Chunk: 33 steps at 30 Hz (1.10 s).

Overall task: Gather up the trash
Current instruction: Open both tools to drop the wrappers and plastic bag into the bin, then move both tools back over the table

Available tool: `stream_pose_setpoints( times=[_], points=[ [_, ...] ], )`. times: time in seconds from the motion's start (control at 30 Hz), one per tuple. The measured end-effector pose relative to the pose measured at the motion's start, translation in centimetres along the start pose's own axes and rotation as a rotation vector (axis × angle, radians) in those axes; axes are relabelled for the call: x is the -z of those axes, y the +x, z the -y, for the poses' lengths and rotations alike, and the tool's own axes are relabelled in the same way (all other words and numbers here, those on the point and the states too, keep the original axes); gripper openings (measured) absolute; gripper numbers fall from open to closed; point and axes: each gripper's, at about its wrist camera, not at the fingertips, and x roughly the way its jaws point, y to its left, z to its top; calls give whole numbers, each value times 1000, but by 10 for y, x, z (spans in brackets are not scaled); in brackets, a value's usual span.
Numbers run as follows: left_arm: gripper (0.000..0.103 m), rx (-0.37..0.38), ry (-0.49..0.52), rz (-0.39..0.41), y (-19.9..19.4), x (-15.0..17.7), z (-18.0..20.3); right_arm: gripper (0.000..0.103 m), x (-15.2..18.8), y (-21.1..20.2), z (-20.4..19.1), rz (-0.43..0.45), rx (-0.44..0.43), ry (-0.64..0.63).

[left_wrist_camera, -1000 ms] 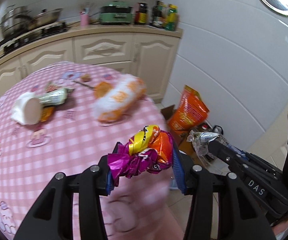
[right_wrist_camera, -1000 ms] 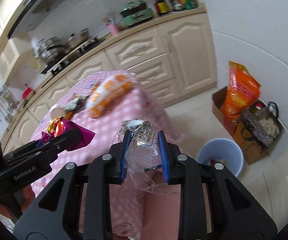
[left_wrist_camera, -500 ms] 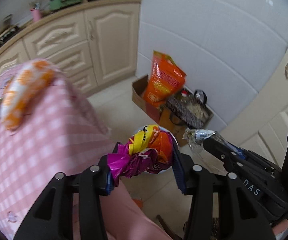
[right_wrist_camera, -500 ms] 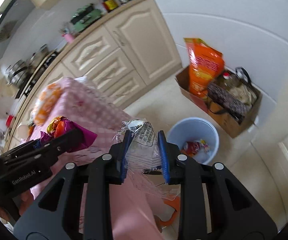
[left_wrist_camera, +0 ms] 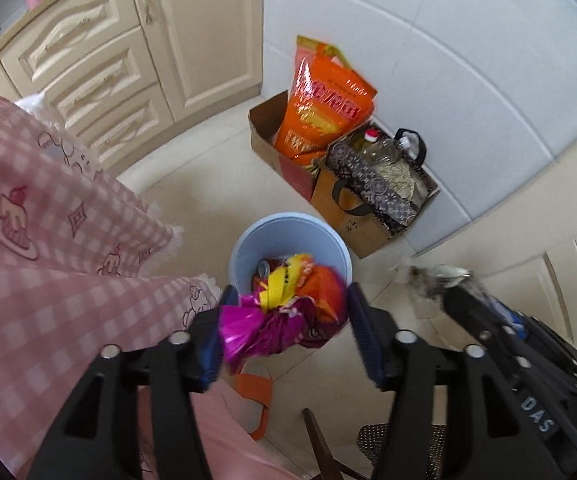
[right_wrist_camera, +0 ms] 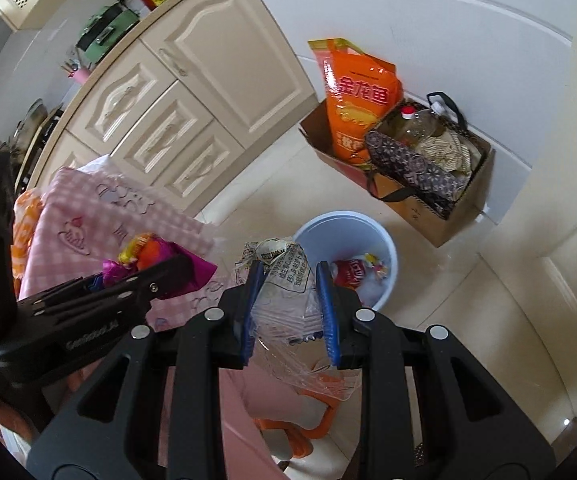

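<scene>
A crumpled magenta, yellow and orange snack wrapper (left_wrist_camera: 284,312) sits between the pads of my left gripper (left_wrist_camera: 284,332), right above the pale blue trash bin (left_wrist_camera: 248,236). The jaws are opening, with a small gap on the wrapper's right side. My right gripper (right_wrist_camera: 288,300) is shut on a clear plastic wrapper with printed text (right_wrist_camera: 284,276), hanging just left of the bin (right_wrist_camera: 384,236). The bin holds a red packet and other litter. Each gripper shows in the other's view: the left gripper (right_wrist_camera: 148,276) at left, the right gripper (left_wrist_camera: 448,292) at right.
A table with a pink checked cloth (left_wrist_camera: 48,260) stands left of the bin. Behind the bin, a cardboard box (left_wrist_camera: 264,136) holds an orange bag (left_wrist_camera: 324,108) and a patterned tote (left_wrist_camera: 372,184) against the white wall. Cream cabinets (left_wrist_camera: 128,52) line the back. A person's pink-clad leg and an orange slipper are below.
Both grippers swung off the table to the right and down, and now tilt down over the floor bin. The left jaws stand wider around the colourful wrapper.
</scene>
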Motion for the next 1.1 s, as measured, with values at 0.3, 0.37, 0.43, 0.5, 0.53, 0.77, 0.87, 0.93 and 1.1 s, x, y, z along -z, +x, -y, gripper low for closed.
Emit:
stream_pose_setpoints(
  times=[0.3, 0.37, 0.43, 0.5, 0.53, 0.77, 0.87, 0.93, 1.1],
  points=[
    [60, -16, -59, -46, 11, -5, -22, 29, -22, 26, -5, -30, -2, -16],
    [60, -25, -65, -41, 7, -5, -27, 42, -27, 33, -8, -52, -14, 0],
    [60, -38, -73, -36, 4, -4, -33, 71, -29, 35, -10, -35, -15, 17],
    [60, -50, -78, -29, 0, -3, -37, 71, -29, 35, -11, -37, -16, 16],
    [60, -56, -82, -24, -2, -3, -40, 71, -29, 35, -12, -39, -17, 18],
    [60, -61, -87, -12, -9, 2, -44, 71, -21, 30, -14, -46, -6, 26],
    [60, -52, -78, -2, -13, 6, -42, 71, -17, 26, -17, -46, 5, 15],
    [60, -38, -75, 4, -15, 8, -40, 71, -13, 23, -19, -50, 3, 10],
    [60, -36, -67, 12, -22, 17, -39, 71, -3, 15, -24, -49, 6, 8]
  ],
)
